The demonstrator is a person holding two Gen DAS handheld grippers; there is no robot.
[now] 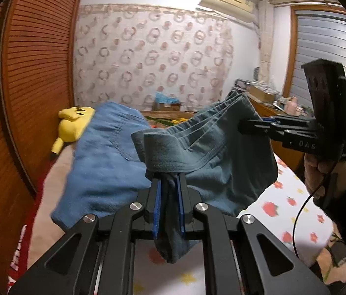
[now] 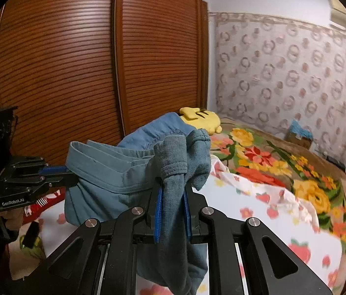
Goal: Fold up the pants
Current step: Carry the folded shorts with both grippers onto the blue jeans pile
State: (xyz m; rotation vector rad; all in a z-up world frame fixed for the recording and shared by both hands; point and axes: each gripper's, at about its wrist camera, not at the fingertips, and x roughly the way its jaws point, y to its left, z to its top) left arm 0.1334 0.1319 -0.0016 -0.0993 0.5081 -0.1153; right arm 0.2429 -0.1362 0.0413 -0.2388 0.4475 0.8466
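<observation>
Right up close, the left gripper (image 1: 169,191) has its blue pads clenched on a bunched fold of the pants (image 1: 114,162), with a tail of dark cloth hanging down between the fingers. The right gripper (image 2: 171,196) is clamped the same way on another gathered edge, near the ribbed elastic waistband. The pants are soft blue-grey cotton, faded lighter blue on the far side, with stitched hems and a doubled waistband. They hang lifted between the two grippers, sagging in the middle, above the bed (image 2: 266,223) with its strawberry-print sheet. A yellow plush toy (image 1: 72,125) lies behind them by the wooden wardrobe (image 2: 87,56).
</observation>
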